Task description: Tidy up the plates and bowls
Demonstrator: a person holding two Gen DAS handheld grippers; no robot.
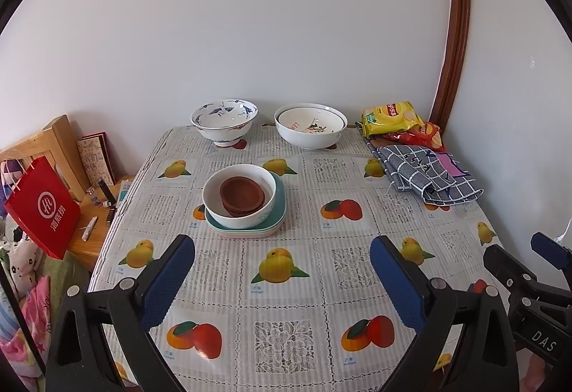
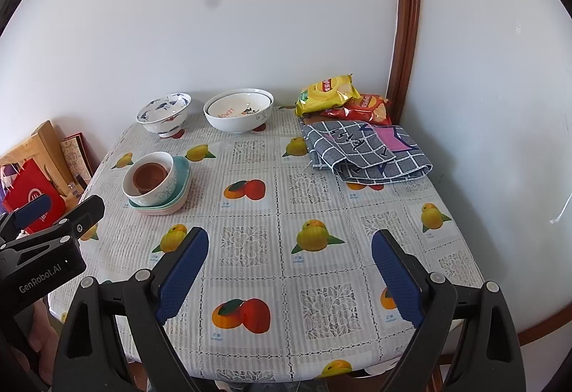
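Both the left gripper [image 1: 282,258] and right gripper [image 2: 290,249] gape wide and empty, while the white bowl [image 1: 238,195] sits upright, mouth up, on stacked plates [image 1: 246,229].

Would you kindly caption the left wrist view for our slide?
Open left claw above a fruit-print tablecloth, facing a white bowl holding brown saucers on stacked plates.

Bright, even daylight; soft shadows (fisheye-bent edges, dark corners).
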